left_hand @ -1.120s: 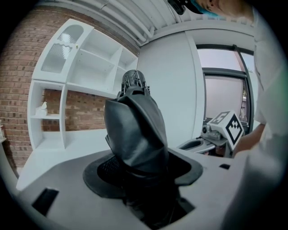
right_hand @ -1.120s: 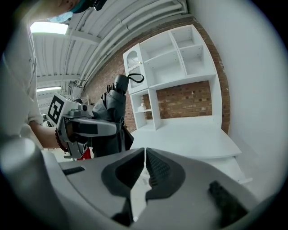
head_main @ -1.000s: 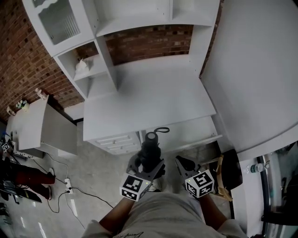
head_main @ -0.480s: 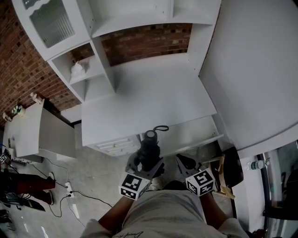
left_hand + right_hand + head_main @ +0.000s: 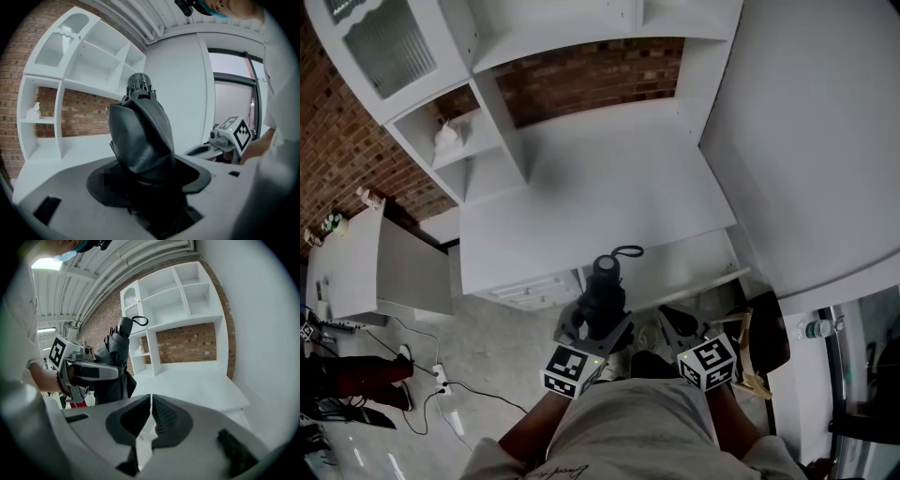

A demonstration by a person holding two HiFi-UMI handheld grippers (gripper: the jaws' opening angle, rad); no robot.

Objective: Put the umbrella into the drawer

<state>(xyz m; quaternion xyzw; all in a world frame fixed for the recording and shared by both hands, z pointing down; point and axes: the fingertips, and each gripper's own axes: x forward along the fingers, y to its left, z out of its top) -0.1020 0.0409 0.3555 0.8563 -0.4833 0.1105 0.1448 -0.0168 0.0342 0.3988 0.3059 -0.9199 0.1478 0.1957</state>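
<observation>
A folded black umbrella (image 5: 604,295) stands upright in my left gripper (image 5: 598,324), which is shut on its lower part; its handle and wrist loop (image 5: 624,252) point up toward the desk's front edge. In the left gripper view the umbrella (image 5: 140,136) fills the space between the jaws of the left gripper (image 5: 145,174). To its right my right gripper (image 5: 673,326) is shut on nothing, its pads (image 5: 164,417) almost touching. A wide white drawer (image 5: 684,267) sticks out under the desk (image 5: 600,187), just beyond both grippers. The right gripper view shows the umbrella (image 5: 117,366) at the left.
The white desk carries a hutch with open shelves (image 5: 455,150) against a brick wall (image 5: 591,80). Small drawers (image 5: 534,287) sit under its left front. A white cabinet (image 5: 361,267) stands left, with cables and a power strip (image 5: 441,375) on the floor. A large white panel (image 5: 825,141) rises on the right.
Both grippers have crept slightly toward the desk with the umbrella still held upright. The view has shifted a little; nothing was let go or taken.
</observation>
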